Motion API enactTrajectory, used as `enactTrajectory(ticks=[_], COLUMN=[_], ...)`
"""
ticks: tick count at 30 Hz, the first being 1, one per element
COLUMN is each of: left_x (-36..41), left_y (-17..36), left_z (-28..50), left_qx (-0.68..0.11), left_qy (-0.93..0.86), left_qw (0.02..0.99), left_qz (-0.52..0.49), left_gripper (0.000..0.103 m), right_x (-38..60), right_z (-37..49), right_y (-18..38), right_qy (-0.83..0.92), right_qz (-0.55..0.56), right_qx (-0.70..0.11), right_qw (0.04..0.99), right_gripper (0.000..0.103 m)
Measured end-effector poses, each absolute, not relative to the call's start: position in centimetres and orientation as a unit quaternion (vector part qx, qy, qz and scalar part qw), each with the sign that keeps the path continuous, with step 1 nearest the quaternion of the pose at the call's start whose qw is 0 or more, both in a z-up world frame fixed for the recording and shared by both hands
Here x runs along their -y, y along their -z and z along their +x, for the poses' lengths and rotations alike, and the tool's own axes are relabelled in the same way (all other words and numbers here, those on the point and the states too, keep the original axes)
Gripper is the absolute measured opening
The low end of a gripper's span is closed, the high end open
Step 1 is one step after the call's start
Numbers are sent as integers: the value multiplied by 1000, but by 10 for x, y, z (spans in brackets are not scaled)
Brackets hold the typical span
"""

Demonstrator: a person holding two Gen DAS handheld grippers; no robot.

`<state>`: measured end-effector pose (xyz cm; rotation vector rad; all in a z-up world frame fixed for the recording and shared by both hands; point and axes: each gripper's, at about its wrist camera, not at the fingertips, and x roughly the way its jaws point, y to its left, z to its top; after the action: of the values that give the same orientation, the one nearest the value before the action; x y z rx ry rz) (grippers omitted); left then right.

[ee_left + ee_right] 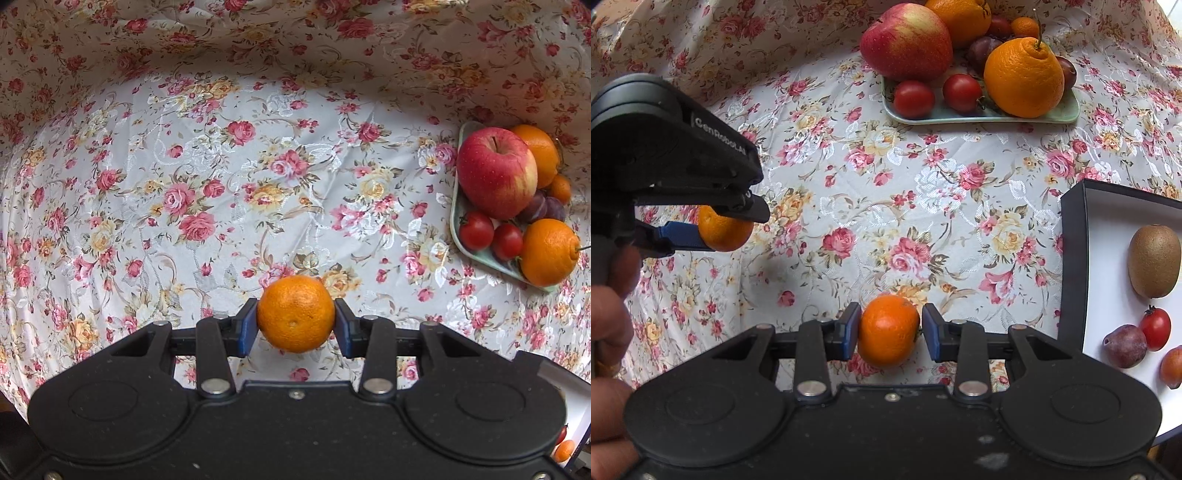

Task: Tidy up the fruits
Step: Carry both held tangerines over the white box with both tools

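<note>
Left gripper: closed on your mandarin – both pads touching, fruit held above the counter.
Right gripper: second mandarin between its pads – left pad touching, slight gap on the right.
Handling: light, soft-skinned; squeeze gently across the middle.
Right view only: box with kiwi.

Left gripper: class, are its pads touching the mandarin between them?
Touching. The left wrist view shows the left gripper's blue pads pressed against both sides of the mandarin.
</note>
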<state>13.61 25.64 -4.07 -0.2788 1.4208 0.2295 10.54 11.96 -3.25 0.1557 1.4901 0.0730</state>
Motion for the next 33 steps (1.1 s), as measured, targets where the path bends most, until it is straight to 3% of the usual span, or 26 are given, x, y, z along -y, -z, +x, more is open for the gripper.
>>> enactTrajectory(ticks=[8,33], left_x=[-265,-295], left_y=[8,-1], left_z=[127,100], left_qx=[-622,-626], left_qy=[-97,-80], left_qw=[768,766], left_qz=[-117,-128], left_gripper=[50,50], right_x=[-109,-119], right_z=[83,77], right_y=[25,25], right_qy=[-24,-1], right_qz=[96,148], right_qx=[-677,-689], right_qw=[730,710], right_gripper=[36,36])
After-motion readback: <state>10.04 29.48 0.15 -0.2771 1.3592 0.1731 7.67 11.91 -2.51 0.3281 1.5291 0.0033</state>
